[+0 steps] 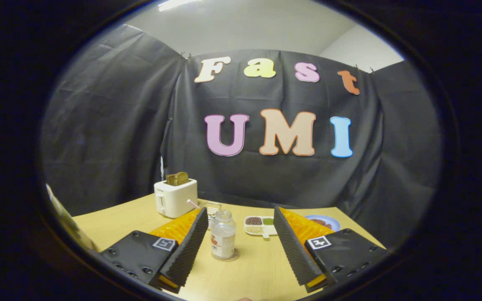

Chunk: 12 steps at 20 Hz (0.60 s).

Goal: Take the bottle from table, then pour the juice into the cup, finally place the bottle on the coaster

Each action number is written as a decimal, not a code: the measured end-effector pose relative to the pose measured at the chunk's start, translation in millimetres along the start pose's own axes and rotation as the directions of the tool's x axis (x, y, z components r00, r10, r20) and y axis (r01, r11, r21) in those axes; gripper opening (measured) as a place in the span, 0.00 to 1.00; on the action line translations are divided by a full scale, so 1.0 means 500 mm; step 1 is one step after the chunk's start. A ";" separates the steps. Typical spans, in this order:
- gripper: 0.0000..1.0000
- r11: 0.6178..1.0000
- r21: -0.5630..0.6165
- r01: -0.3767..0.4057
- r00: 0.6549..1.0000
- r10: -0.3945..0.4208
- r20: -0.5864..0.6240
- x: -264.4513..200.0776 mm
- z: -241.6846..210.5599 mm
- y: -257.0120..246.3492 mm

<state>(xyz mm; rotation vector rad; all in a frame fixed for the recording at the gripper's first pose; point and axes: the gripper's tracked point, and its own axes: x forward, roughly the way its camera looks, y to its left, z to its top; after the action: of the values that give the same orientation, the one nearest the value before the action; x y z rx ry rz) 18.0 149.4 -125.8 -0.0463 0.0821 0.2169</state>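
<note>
Gripper (pixel 239 228): its 2 fingers stand wide apart, holding nothing; their ribbed inner faces look at each other across a bare stretch of table.
Bottle (pixel 223 240): upright between the 2 fingers, closer to the left one, touching neither. It has a pale cap and a label whose print is too small to make out. The contents look pale and cloudy, filling most of the body.
Coaster (pixel 232 257): a thin round disc under the bottle; just its near-right rim peeks out past the base, the rest is covered.
Table (pixel 249 267): light wood; its near part is cut off below the fingers, and the fingers hide patches on the left and right.
Toaster (pixel 175 197): white, far left on the table, with 2 brown slices standing up from the slots.
Wire item (pixel 212 209): a small metal rack or basket just right of the toaster and behind the bottle; partly hidden by the left finger, so its shape is unclear. A thin pink stick pokes out beside it.
Divided dish (pixel 260 225): white, far of the bottle and to its right, with dark, green and pale fillings in separate compartments; what they are cannot be told.
Plate (pixel 327 221): bluish, far right, half hidden behind the right finger, with something reddish-brown on it.
Cup: cannot pick one out with any certainty.
</note>
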 end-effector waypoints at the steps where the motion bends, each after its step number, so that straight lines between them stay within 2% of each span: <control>1: 0.99 1.000 -0.005 0.000 1.000 0.000 -0.003 -0.005 0.006 -0.004; 12: 0.99 0.991 0.090 -0.097 0.995 0.096 0.017 -0.035 0.077 -0.032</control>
<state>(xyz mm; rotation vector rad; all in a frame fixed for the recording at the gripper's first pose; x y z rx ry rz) 7.3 132.1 -85.3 0.0493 0.0815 0.3102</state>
